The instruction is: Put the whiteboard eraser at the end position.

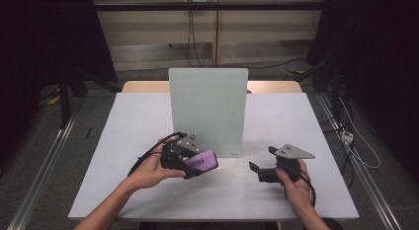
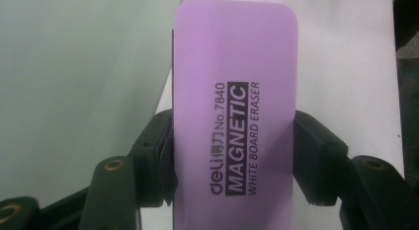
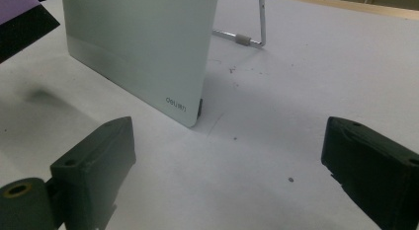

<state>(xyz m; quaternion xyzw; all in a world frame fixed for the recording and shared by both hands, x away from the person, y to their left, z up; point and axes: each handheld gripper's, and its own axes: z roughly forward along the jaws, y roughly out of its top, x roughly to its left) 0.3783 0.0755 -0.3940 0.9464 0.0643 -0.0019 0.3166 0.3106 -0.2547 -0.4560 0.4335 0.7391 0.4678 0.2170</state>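
Your left tool (image 1: 197, 163) grips a purple whiteboard eraser (image 2: 234, 116) across its long sides, held just above the white bench (image 1: 123, 141), near the lower left of the upright glass board (image 1: 207, 109). Your right tool (image 3: 227, 166) rests on the bench to the right, jaws wide apart and empty. Likely next is wiping the board — keep the eraser flat against it, and press lightly so its wire stand (image 3: 247, 40) doesn't tip.
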